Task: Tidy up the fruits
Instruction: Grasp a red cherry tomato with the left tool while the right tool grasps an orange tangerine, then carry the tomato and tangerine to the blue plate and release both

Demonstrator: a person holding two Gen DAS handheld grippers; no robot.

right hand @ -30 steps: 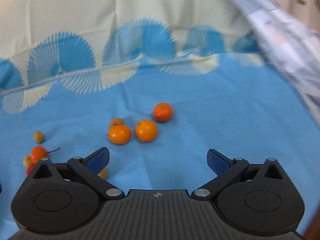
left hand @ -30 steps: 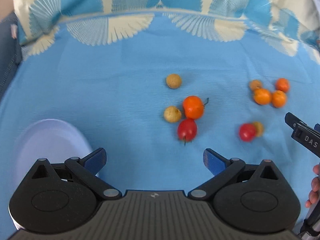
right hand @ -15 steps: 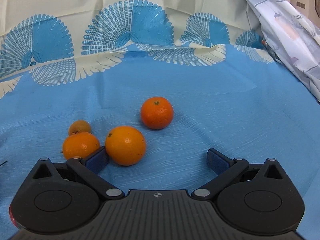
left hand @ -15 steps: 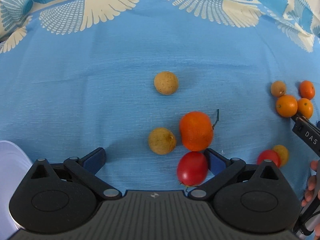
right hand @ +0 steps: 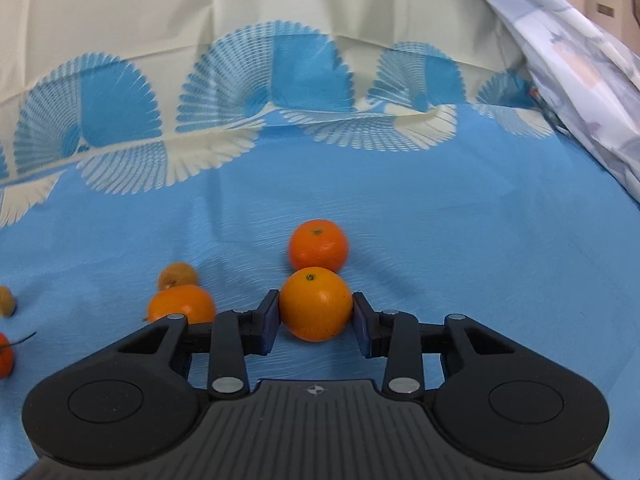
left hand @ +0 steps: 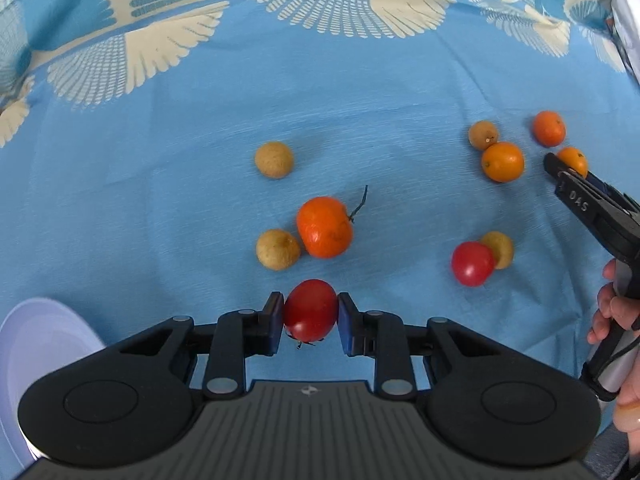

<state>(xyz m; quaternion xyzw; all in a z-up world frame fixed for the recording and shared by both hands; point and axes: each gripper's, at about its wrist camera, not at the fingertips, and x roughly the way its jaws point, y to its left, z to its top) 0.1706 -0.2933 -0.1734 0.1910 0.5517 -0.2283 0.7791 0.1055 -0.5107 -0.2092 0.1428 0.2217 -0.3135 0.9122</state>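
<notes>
Left gripper [left hand: 311, 316] clamped on glossy red cherry tomato [left hand: 310, 310], blue pads against both sides, fruit low over blue cloth [left hand: 160, 184]. Right gripper [right hand: 316, 316] jaws closing, pads pressing smooth orange kumquat [right hand: 316, 304], second, deeper-orange citrus [right hand: 318, 244] touching behind it. Pale lilac plate [left hand: 36, 344] at lower left, visible part bare. Loose on cloth: stemmed dimpled tangerine [left hand: 325, 227] touching rough tan longan [left hand: 277, 249]; another longan [left hand: 274, 159] apart beyond; second cherry tomato [left hand: 473, 263] against yellowish round fruit [left hand: 501, 249]. Cloth woven, cream fan print at far edge.
</notes>
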